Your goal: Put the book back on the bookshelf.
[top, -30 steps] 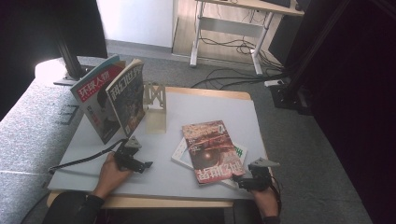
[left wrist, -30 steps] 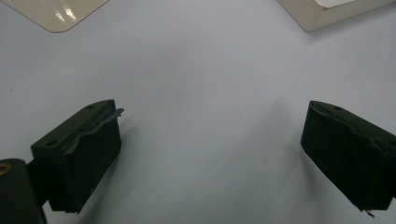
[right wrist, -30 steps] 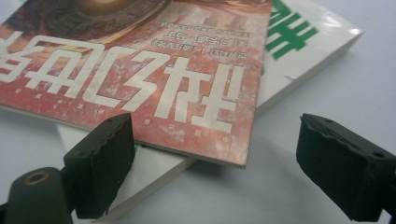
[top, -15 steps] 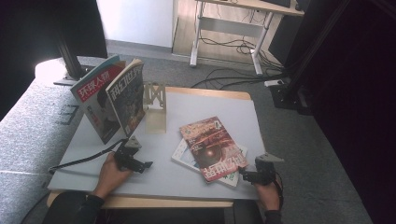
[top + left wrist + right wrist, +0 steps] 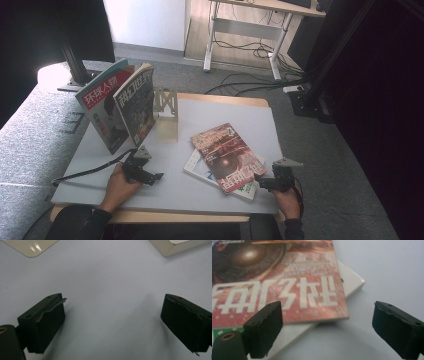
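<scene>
Two magazines stacked flat at 4 o'clock on the grey worktop (image 5: 215,112): glossy red-covered magazine (image 5: 227,156) over a white-and-green one (image 5: 196,166). Two more stand in the wooden rack (image 5: 165,106) at 10 o'clock.

Left gripper (image 5: 112,325) view: released, idle over bare worktop.

Right gripper (image 5: 325,327) view: jaws just opened, nothing between; red cover at 11 o'clock. To grip well, approach low and pinch the top cover's free corner only.

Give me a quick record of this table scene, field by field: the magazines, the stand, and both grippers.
flat stack: red magazine lying on a white book
upright: two magazines leaning by the wooden stand
right gripper: open, jaws just widened, nothing between them, at the stack's near corner
left gripper: open, over bare table
</scene>
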A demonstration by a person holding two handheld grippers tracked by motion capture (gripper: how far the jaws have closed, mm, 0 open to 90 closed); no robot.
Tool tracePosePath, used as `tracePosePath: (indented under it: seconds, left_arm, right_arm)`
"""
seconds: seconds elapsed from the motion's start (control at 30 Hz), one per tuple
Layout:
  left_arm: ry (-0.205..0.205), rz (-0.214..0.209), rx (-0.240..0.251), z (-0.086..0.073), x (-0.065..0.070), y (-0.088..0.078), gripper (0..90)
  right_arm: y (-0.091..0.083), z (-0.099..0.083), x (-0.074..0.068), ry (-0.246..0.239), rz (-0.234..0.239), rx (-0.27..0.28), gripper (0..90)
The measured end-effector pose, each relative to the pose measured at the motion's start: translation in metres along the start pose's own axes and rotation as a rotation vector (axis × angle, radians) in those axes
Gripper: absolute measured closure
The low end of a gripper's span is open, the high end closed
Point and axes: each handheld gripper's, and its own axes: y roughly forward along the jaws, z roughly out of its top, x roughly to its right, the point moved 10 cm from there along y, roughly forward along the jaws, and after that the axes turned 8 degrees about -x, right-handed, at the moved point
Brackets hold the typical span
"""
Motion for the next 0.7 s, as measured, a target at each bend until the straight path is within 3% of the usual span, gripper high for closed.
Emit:
tracePosePath:
  seconds: [0.17,0.33,0.7]
  left_arm:
    - [0.000,0.000,0.000,0.000,0.000,0.000,5.0]
    - [0.000,0.000,0.000,0.000,0.000,0.000,5.0]
    - [0.000,0.000,0.000,0.000,0.000,0.000,5.0]
  right_arm:
    - [0.008,0.019,-0.010,-0.029,0.024,0.005,0.0]
    - [0.024,0.034,-0.016,-0.065,0.036,-0.028,0.0]
    - [0.052,0.055,-0.027,-0.094,0.065,-0.081,0.0]
